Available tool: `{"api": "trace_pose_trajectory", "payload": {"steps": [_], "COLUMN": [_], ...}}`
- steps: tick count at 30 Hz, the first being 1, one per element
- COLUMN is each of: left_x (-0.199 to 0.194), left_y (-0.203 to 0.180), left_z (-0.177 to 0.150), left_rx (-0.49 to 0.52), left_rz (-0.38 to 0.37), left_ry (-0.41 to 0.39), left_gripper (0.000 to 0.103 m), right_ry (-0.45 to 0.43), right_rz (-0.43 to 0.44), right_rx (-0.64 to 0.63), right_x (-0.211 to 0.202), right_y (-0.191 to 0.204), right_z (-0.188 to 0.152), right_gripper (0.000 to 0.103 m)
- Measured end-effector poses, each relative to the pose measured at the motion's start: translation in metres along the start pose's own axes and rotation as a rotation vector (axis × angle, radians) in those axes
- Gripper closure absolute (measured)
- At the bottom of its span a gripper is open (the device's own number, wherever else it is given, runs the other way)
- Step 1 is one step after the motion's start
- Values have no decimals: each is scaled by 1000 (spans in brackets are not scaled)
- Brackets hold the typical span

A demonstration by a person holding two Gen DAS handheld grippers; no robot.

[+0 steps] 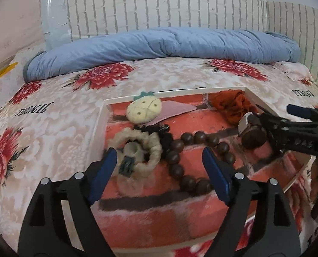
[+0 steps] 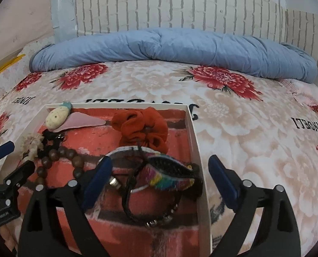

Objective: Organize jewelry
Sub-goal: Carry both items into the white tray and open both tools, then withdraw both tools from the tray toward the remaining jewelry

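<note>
Spanning the whole scene, a bed carries a cream bedspread (image 2: 137, 81) printed with red flowers, and a rolled blue quilt (image 2: 169, 47) lies along the brick-patterned headboard (image 2: 159, 4). On the bedspread rests a shallow white tray (image 2: 196, 132) lined with a red brick print; it holds all the jewelry.

Left gripper (image 1: 159, 167): jaws spread wide, hovering low over the near-left part of the tray, nothing pressed between the blue pads. A cream braided hair tie (image 1: 147, 147) lies between the fingers, just beside the left pad, with a small dark teal tuft on it. A string of brown wooden beads (image 1: 180, 150) curves beside it, running past the right pad.

Right gripper (image 2: 161, 169): jaws likewise spread wide and gripping nothing, one finger over the tray and the other outside its right wall. Beneath it lies a woven band (image 2: 171, 177) with multicoloured embroidery, tangled with a black cord bracelet (image 2: 129, 205).

An orange-red scrunchie (image 2: 144, 126) sits in the far right part of the tray. At the far-left corner a cream pineapple-shaped felt clip (image 2: 57, 115) leans on the rim, touching a pink felt piece (image 2: 84, 121). A small black item (image 1: 159, 130) lies between the clip and the beads; its kind cannot be told.
</note>
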State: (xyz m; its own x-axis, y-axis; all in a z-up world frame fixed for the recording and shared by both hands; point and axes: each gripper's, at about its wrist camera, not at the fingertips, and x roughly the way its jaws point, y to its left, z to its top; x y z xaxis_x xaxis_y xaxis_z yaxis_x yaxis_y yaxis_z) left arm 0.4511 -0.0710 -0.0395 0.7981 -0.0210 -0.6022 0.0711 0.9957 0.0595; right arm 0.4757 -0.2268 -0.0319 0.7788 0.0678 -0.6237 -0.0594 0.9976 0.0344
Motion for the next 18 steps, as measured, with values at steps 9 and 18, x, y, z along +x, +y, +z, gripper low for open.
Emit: {"api": "trace_pose_trajectory", "payload": {"steps": [9,18], "left_x": [-40,-92], "left_y": [48,91], "left_z": [-17,-25], "left_rx": [-68,-126], "left_rz": [33,30], "left_ry": [-19,-34], "left_gripper": [11,9], "right_ry": [-48,-71], "right_rz": [19,2], "right_rx": [-9,13], "right_x": [-58,-130], "right_y": [11,22], "right_z": [-13,-20], "right_gripper": [7,7]}}
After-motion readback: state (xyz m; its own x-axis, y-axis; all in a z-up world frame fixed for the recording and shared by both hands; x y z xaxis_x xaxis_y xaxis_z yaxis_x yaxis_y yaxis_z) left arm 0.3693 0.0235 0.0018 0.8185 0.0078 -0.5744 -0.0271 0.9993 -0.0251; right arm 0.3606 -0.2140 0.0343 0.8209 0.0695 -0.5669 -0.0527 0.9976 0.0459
